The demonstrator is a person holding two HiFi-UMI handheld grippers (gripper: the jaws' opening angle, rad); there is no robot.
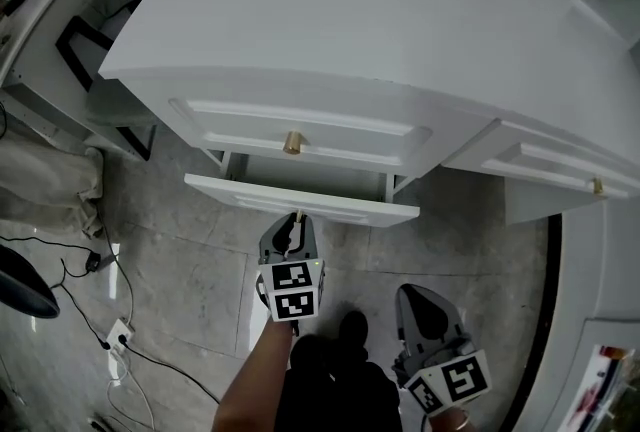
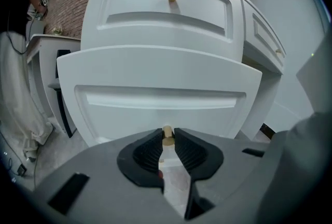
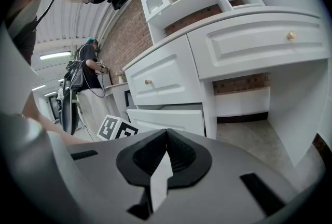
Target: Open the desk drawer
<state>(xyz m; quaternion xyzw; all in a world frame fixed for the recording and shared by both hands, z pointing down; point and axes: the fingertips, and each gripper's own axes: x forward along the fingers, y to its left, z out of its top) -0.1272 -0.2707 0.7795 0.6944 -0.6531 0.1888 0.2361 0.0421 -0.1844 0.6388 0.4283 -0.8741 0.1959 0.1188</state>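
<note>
**Left gripper locked on the knob, drawer standing open**

Here we are at the white desk (image 1: pixel 380 10), and the left gripper (image 1: pixel 297 220) is right on target: in the left gripper view its two ribbed pads are pinched onto the small brass knob (image 2: pixel 167 131) at the middle of the lower drawer (image 1: pixel 300 199). That drawer stands partly out of the desk, its curved front panel jutting clear of the frame. Through the gap behind it, from the head view, you can see down to the floor.

Just above, the upper drawer (image 1: pixel 300 125) sits flush, its own knob untouched. The gripper points forward and downward at the front panel, its marker cube (image 1: pixel 292 291) facing up at the head camera.

Over on the right, the right gripper (image 1: pixel 418 292) hangs low beside the person's body, well apart from the drawer, jaws pressed together with nothing between them. Its view looks across at the open drawer from the side.

Cables (image 1: pixel 100 320) trail over the grey floor (image 1: pixel 200 260) at the left.
</note>
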